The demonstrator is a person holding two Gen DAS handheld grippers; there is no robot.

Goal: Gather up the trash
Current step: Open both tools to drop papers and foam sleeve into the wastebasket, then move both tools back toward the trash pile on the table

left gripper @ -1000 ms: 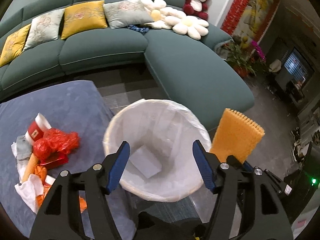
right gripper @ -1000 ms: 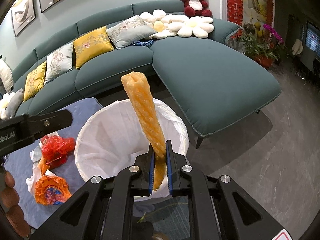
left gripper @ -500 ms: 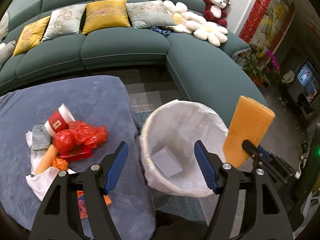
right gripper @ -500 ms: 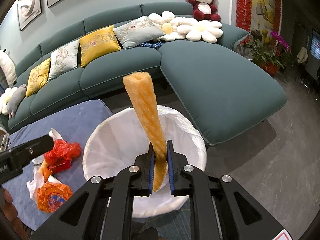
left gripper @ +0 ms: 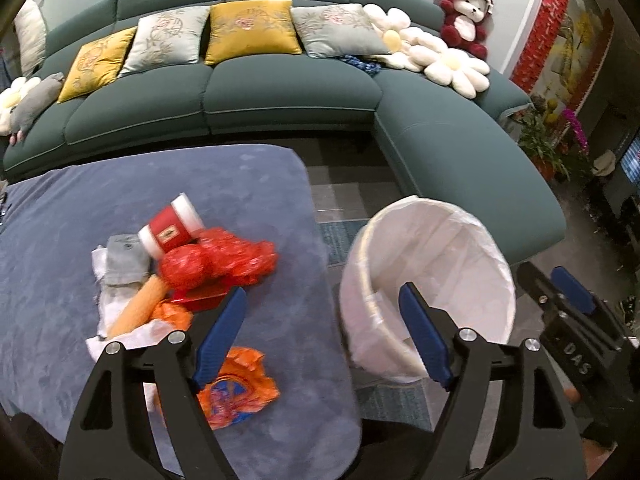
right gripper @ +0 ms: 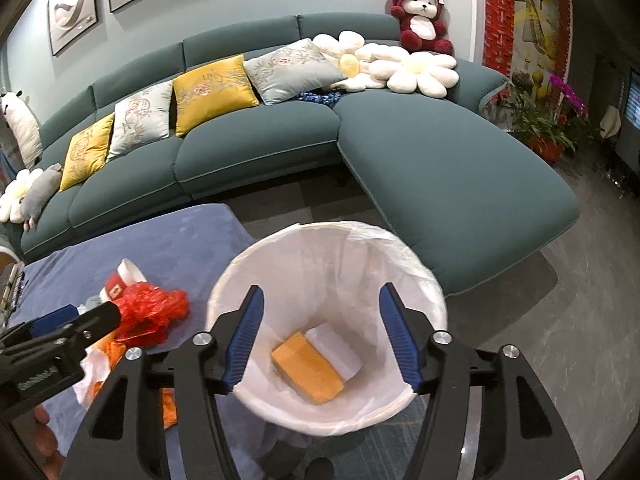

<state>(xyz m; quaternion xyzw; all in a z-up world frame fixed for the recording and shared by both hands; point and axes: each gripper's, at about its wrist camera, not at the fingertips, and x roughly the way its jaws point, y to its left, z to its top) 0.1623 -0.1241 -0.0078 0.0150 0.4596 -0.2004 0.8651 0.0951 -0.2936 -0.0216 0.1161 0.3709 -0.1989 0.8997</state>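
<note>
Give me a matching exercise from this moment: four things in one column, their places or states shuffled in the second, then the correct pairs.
Things:
1. orange foam sleeve
2. red and white paper cup
3. right gripper
4. red plush bear

Places or states:
A. sitting on the back of the green sofa
B. lying on its side on the blue table cover
C. lying at the bottom of the lined trash bin
D. open and empty above the bin

Pairs: 1-C, 2-B, 3-D, 4-A

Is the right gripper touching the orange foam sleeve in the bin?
Apart. The right wrist view shows the right gripper open, the orange foam sleeve lying on the bin's bottom.
</note>
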